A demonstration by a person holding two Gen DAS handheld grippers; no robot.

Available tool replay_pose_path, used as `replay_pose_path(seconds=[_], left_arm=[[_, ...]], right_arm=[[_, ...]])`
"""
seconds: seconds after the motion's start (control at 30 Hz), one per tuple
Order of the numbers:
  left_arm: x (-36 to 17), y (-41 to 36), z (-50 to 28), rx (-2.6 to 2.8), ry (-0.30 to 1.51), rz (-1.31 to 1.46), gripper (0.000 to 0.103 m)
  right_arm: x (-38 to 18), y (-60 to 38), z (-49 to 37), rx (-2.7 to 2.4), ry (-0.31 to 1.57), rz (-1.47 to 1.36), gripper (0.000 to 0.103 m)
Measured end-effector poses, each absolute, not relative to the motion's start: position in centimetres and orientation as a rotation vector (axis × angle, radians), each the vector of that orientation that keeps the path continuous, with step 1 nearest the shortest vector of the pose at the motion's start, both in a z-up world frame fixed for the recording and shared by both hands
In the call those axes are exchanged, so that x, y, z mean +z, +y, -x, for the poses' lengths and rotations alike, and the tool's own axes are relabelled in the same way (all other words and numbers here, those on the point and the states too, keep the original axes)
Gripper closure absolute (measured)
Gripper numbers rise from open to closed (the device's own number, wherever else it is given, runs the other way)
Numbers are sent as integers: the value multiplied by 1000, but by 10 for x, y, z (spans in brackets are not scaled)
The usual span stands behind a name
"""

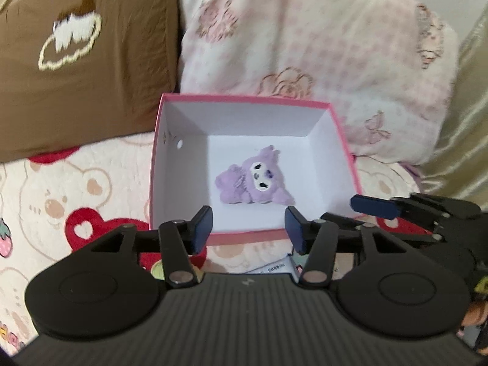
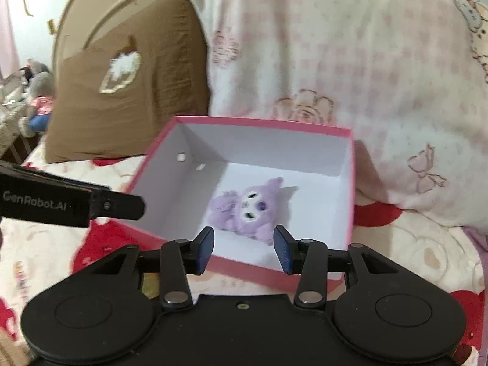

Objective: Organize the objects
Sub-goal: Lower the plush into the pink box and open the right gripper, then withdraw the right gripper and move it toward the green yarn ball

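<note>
A: Where is the toy?

B: The small purple plush toy [image 1: 254,177] lies on its side on the white floor of the pink box [image 1: 344,140], roughly mid-floor, nearer the front wall than the back. The box sits on the bear-print blanket [image 1: 61,201], with a brown pillow [image 1: 85,70] behind its left corner and a pink floral pillow [image 1: 305,45] behind its right.

A: And the grippers?

B: Both hover at the box's near wall, empty. The left gripper [image 1: 248,228] has its jaws parted wide, nothing between them. The right gripper [image 2: 244,250] is the same: spread, holding nothing.

A: Which way does the plush lie from them?

B: Straight ahead and below, just past the near wall for each. Its long axis runs roughly across the box, left to right, head toward the right side and body toward the left.

A: So which is nearer?

B: I judge the right one; in its view the plush sits just beyond its blue pads [image 2: 206,248]. Closing across the short way looks easiest, since the jaws already straddle that axis.
</note>
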State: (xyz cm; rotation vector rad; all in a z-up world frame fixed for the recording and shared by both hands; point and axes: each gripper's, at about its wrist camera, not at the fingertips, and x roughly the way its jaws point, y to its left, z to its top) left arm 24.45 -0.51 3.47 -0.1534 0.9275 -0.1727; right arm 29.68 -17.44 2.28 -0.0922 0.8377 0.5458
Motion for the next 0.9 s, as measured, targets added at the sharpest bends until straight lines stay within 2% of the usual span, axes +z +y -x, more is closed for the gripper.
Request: replay_pose_path(seconds=[0.07, 0.13, 0.17, 0.2, 0.23, 0.3, 0.37, 0.43, 0.6, 0.9], left_arm=[[46, -7, -233, -180, 910, 133, 45], [55, -8, -222, -182, 904, 115, 40], [58, -9, -217, -184, 906, 104, 39], [61, -10, -212, -188, 910, 93, 37], [62, -10, -206, -192, 916, 83, 34], [64, -10, -196, -197, 934, 69, 30], [66, -9, -184, -213, 941, 60, 25], [67, -7, -174, -221, 947, 53, 16], [67, -2, -153, -246, 970, 59, 5], [59, 8, -125, -299, 1021, 70, 1]], right_arm=[[33, -175, -292, 564, 863, 101, 50], [41, -177, -282, 576, 865, 115, 33], [45, -178, -276, 577, 861, 120, 32], [48, -179, -271, 579, 853, 125, 27], [51, -179, -264, 585, 849, 133, 17], [56, -181, -251, 605, 839, 146, 10], [62, -183, -237, 617, 831, 151, 9], [66, -185, -225, 628, 843, 162, 3], [71, -190, -197, 664, 868, 201, 1], [77, -185, -160, 757, 871, 269, 0]])
